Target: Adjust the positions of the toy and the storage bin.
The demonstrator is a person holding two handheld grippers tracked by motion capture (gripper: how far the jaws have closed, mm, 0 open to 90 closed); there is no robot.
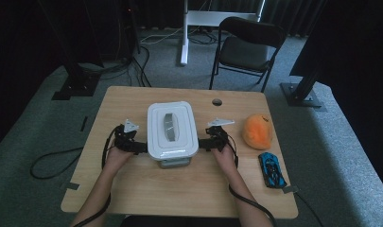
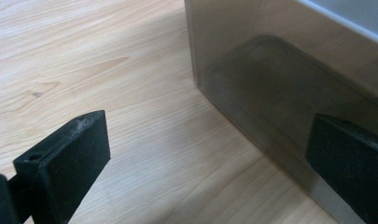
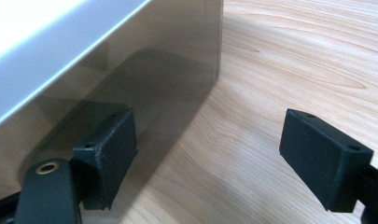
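A rectangular box with smoky see-through walls and a white lid point(image 1: 172, 128) stands in the middle of the wooden table point(image 1: 179, 189). My left gripper point(image 1: 141, 147) is at its left side, near the front corner, and my right gripper point(image 1: 204, 143) is at its right side. In the left gripper view the gripper point(image 2: 210, 158) is open wide, with one jaw in front of the box wall point(image 2: 280, 79) and the other over bare wood. In the right gripper view the gripper point(image 3: 217, 156) is also open wide, one jaw against the box wall point(image 3: 130, 70) below the lid's edge point(image 3: 46, 32). Neither grips anything.
An orange plush toy point(image 1: 258, 130) lies to the right of the box, and a blue toy car point(image 1: 272, 170) sits nearer the table's right front corner. A cable hole point(image 1: 217, 101) is at the far edge. A black chair point(image 1: 248, 47) stands beyond the table.
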